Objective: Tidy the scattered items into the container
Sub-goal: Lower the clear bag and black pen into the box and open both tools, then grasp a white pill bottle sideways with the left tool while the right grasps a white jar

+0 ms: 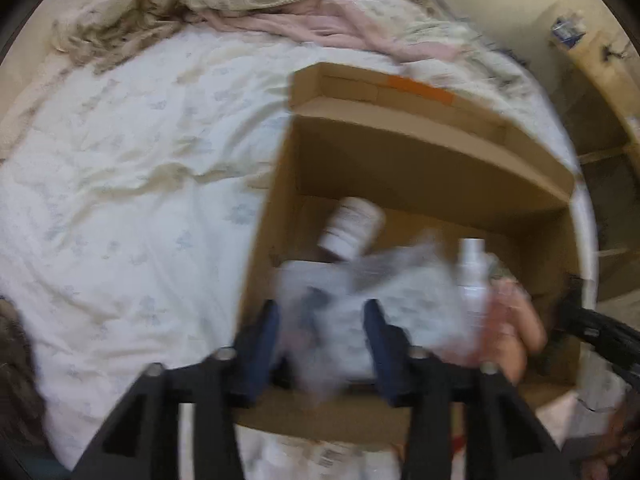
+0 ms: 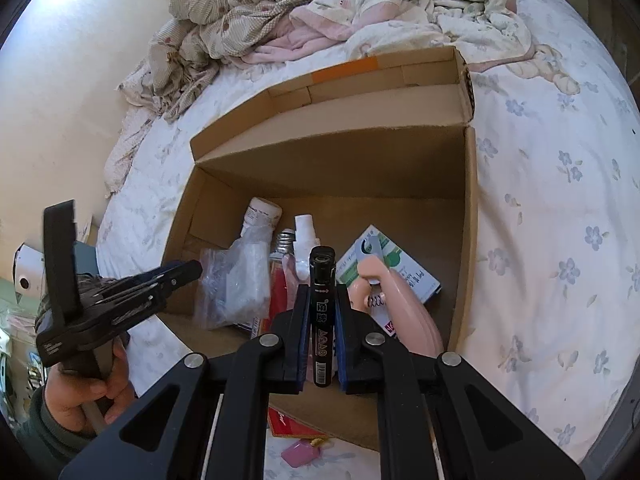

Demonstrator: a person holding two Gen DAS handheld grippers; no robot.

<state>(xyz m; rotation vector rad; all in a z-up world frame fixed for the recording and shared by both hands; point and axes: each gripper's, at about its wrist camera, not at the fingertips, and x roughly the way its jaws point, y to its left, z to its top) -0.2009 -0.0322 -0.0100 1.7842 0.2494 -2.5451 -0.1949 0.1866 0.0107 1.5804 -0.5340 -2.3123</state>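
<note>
An open cardboard box (image 2: 332, 164) stands on the bed. My right gripper (image 2: 322, 292) hovers over its near edge, shut on a black marker (image 2: 321, 276) that stands upright between the pads. My left gripper (image 1: 322, 320) is over the box's left side with its fingers apart. A blurred clear plastic bag (image 1: 340, 292) shows between and beyond them, and the pads are not pressing on it. In the right wrist view that bag (image 2: 236, 284) lies inside the box beside the left gripper (image 2: 192, 270). The box (image 1: 432, 152) also holds a white pill bottle (image 2: 262, 212), a white spray bottle (image 2: 304, 236), a red tube (image 2: 280, 284), a green-and-white carton (image 2: 384, 260) and a pink tool (image 2: 404, 312).
Crumpled blankets (image 2: 256, 20) are heaped at the head of the bed, behind the box. A flower-print sheet (image 2: 552, 208) lies right of the box. A red card (image 2: 288, 426) and a small pink item (image 2: 300, 452) lie on the sheet before its front wall. A hand (image 2: 80, 392) holds the left gripper.
</note>
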